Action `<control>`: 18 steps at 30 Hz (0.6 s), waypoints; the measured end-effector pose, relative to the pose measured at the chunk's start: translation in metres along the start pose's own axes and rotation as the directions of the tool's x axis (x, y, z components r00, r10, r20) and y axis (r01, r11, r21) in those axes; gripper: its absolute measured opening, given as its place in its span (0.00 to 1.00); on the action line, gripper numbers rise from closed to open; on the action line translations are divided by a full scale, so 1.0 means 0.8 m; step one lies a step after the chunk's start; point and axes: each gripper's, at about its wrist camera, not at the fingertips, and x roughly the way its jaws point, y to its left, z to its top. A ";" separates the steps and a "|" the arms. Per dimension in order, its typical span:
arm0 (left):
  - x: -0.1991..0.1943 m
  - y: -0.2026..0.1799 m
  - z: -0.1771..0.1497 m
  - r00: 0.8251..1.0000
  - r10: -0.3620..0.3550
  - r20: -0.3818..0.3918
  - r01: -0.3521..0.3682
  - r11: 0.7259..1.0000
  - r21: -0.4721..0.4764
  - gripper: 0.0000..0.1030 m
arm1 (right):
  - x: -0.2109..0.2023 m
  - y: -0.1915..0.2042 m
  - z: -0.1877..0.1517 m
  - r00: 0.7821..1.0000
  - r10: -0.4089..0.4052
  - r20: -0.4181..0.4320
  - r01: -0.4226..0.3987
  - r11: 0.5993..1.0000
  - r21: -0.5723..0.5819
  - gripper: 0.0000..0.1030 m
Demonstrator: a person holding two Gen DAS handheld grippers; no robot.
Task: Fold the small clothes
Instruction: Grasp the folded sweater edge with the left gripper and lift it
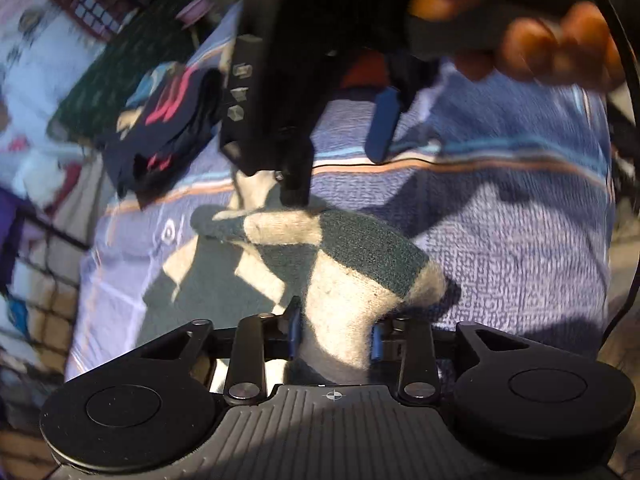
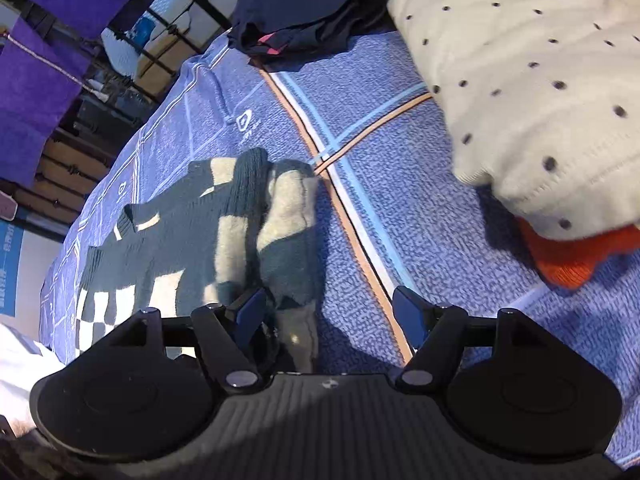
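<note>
The dark green and cream sweater is a fuzzy, matt knit with ribbed cuffs. Under it, the blue bedspread is a coarse, nubbly woven cloth with smooth printed stripes. The cream dotted garment looks a soft, fine knit, the orange one a rougher rib. The navy printed clothes are smooth jersey. Each hand-held gripper is matt black plastic, ridged on top, with shiny metal pivot pins and smooth blue pads.
</note>
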 end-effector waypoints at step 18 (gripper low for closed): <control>-0.020 0.054 -0.018 0.991 -0.118 0.056 0.130 0.941 -0.314 0.79 | 0.048 0.008 0.023 0.977 0.204 -0.062 -0.171 0.922 0.347 0.84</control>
